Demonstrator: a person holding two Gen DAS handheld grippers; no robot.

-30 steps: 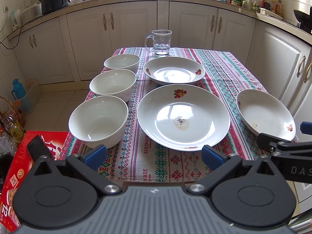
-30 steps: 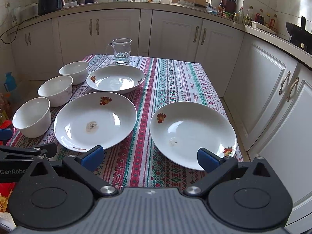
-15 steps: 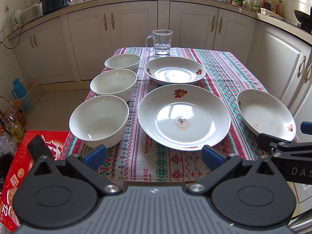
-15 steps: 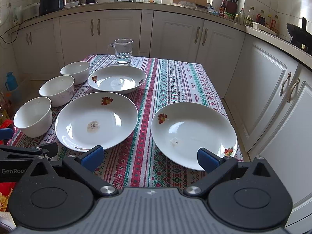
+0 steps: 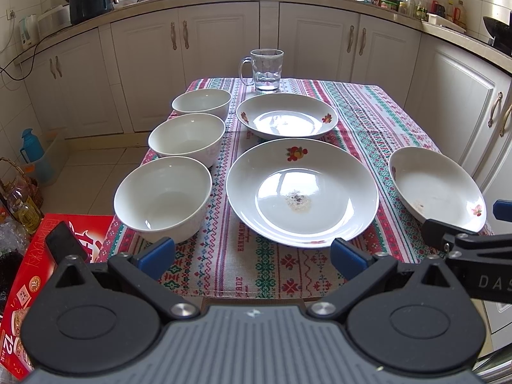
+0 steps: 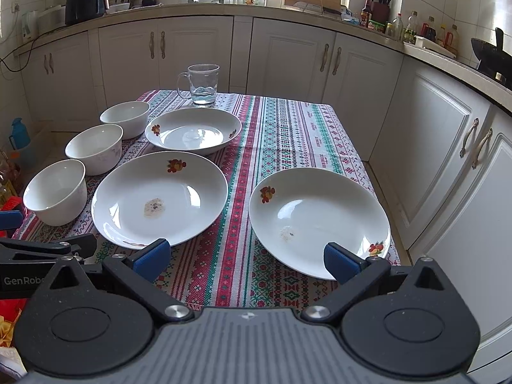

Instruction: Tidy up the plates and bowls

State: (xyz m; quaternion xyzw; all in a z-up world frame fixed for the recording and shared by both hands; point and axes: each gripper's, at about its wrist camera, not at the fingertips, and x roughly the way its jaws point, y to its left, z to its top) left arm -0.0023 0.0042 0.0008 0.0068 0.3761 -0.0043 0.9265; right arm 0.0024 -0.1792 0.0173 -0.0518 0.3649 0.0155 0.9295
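Note:
Three white bowls stand in a row down the table's left side: near bowl [image 5: 163,196], middle bowl [image 5: 187,139], far bowl [image 5: 202,103]. A large soiled plate [image 5: 302,192] lies in the middle, a smaller flowered plate [image 5: 287,115] behind it, and a third plate [image 6: 320,220] at the right edge. My left gripper [image 5: 252,252] hangs open at the near table edge, between the near bowl and the large plate, holding nothing. My right gripper [image 6: 244,257] is open too, its right fingertip over the near rim of the third plate.
A glass mug [image 5: 265,70] stands at the table's far end on the patterned tablecloth [image 5: 361,112]. White kitchen cabinets [image 6: 288,60] ring the table closely on the far side and right. A red box [image 5: 19,284] and bottles sit on the floor at left.
Both grippers have crept slightly forward toward the table; nothing on the table has moved and both stay open.

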